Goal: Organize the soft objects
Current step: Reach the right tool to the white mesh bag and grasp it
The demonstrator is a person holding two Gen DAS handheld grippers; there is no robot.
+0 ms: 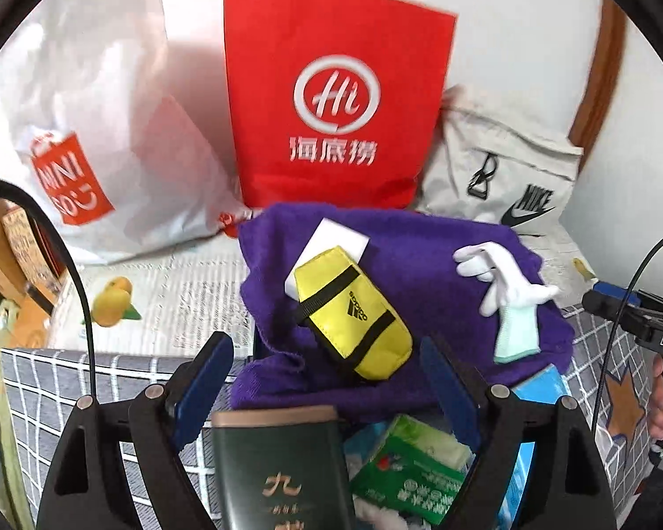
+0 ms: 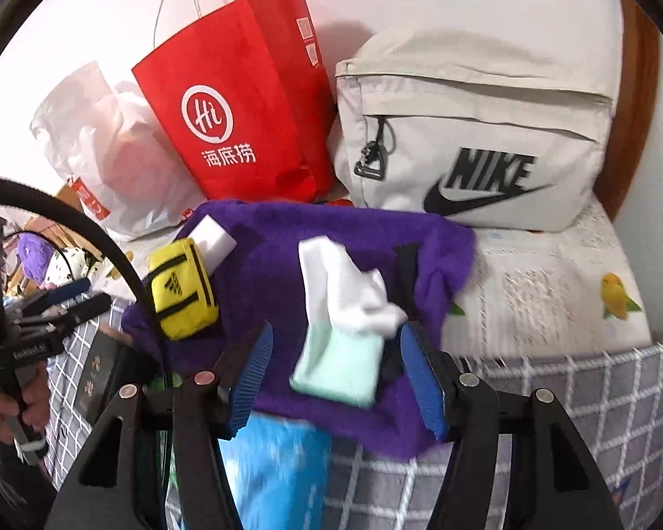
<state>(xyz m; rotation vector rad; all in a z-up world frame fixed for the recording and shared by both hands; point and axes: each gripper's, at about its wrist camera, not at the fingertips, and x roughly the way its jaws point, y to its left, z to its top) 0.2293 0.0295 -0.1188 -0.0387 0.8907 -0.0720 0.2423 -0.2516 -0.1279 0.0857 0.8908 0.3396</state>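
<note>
Purple towel (image 1: pixel 420 274) on the bed, in front of the red paper bag (image 1: pixel 336 88), carrying a yellow pouch (image 1: pixel 353 313), white sponge (image 1: pixel 331 238) and white glove (image 2: pixel 344 309). Left hand-held gripper (image 1: pixel 327 371) and right hand-held gripper (image 2: pixel 336 371) both spread, holding nothing. Risk: lifting the towel could tip these loose items off; the glove's limp cuff may slip a shallow pinch.

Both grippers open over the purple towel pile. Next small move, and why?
Probably lower the right gripper onto the white glove and close. The glove lies loose on the purple towel, between the open fingers but unpressed. The left gripper hangs open short of the yellow pouch, holding nothing.
</note>
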